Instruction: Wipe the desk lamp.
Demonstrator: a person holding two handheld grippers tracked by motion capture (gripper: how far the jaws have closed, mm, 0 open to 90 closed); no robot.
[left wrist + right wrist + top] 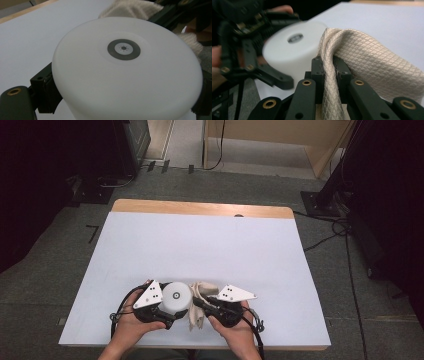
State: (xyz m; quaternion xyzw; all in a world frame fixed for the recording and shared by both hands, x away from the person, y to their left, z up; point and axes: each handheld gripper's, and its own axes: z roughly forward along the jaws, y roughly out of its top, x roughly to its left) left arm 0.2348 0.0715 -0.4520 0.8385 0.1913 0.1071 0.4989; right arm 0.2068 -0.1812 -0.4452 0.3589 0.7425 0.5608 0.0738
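High view puts the person's two hands at the near edge of the counter (150, 245), each wrapped around a hand-held gripper. Taking the white round container (176, 298) as the landmark, the left hand-held gripper (167, 312) sits on its near-left side and clasps it, the jaws bearing on opposite sides of its wall; the left gripper view shows the container's smooth white top with a small grey ring at its centre, one black jaw against the wall at lower left and the other at the right edge. Just right of the container lies the beige quilted cloth (200, 302), touching or nearly touching its side. The right hand-held gripper (200, 304) comes in from the cloth's right, and the right gripper view shows its jaws pressed together on a bunched fold of the cloth (332, 82), the remaining fabric draped away from the container. Beyond the container the white counter runs back to a wooden strip (200, 209) along its far edge.
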